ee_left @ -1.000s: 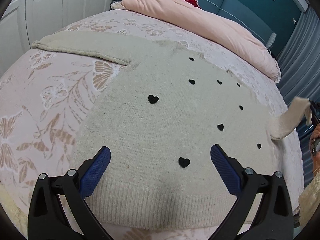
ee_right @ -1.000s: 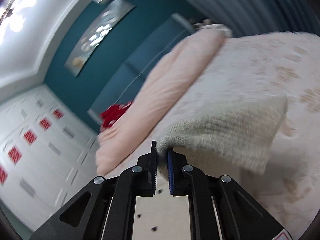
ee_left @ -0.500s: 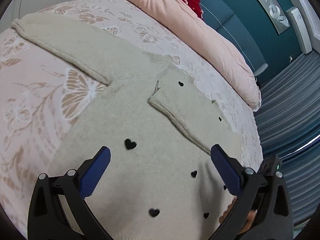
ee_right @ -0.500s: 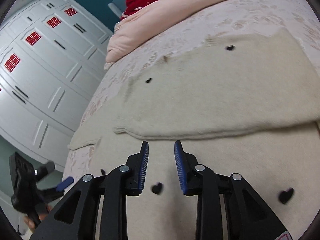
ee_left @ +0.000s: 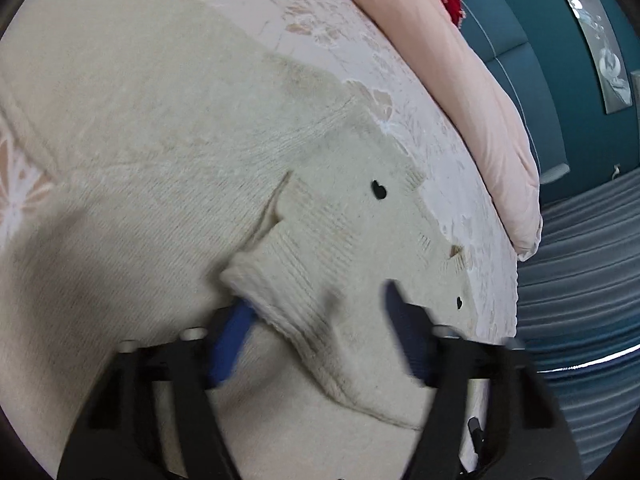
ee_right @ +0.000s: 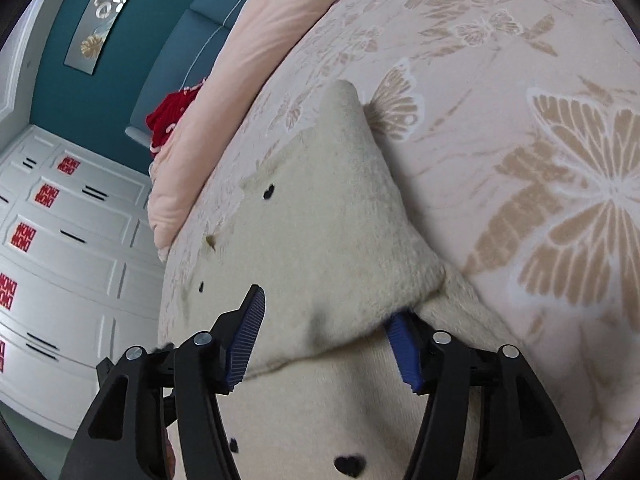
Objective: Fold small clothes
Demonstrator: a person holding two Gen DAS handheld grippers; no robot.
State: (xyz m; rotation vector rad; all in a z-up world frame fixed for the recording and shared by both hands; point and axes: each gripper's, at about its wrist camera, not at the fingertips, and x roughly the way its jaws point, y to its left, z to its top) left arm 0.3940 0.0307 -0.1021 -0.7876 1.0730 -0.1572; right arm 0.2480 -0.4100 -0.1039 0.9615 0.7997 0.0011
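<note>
Sweater (ee_left: 152,168): cream knit scattered with small black hearts (ee_left: 378,190), lying flat on the bed with its body spread across the bedspread. One sleeve (ee_left: 320,264) is folded inward over the chest, ribbed cuff end nearest the left wrist camera. In the right wrist view the folded sleeve (ee_right: 340,220) forms a raised flap with a pointed corner toward the pillow end of the bed.

Left gripper (ee_left: 316,328): jaws wide apart, straddling the cuff end of the folded sleeve. The left blue pad (ee_left: 232,340) sits under or against the sleeve's edge; the right pad is beside the sleeve on top of the knit. View is motion-blurred, so exact contact cannot be told.

Right gripper (ee_right: 324,340): jaws wide apart, set over the lower edge of the folded flap. The right pad (ee_right: 404,352) is tucked partly beneath the flap's edge; the left pad stands clear above the knit.

Bedspread (ee_right: 540,160): pale pink, printed with tan butterflies and leaves, under the sweater.

Pink duvet (ee_left: 472,80): rolled along the far side of the bed, apart from the sweater.

Red item (ee_right: 168,120): at the head of the bed beyond the duvet.

Teal headboard (ee_left: 500,32) and teal wall behind.

White wardrobe doors (ee_right: 60,260): red stickers on the panels.
</note>
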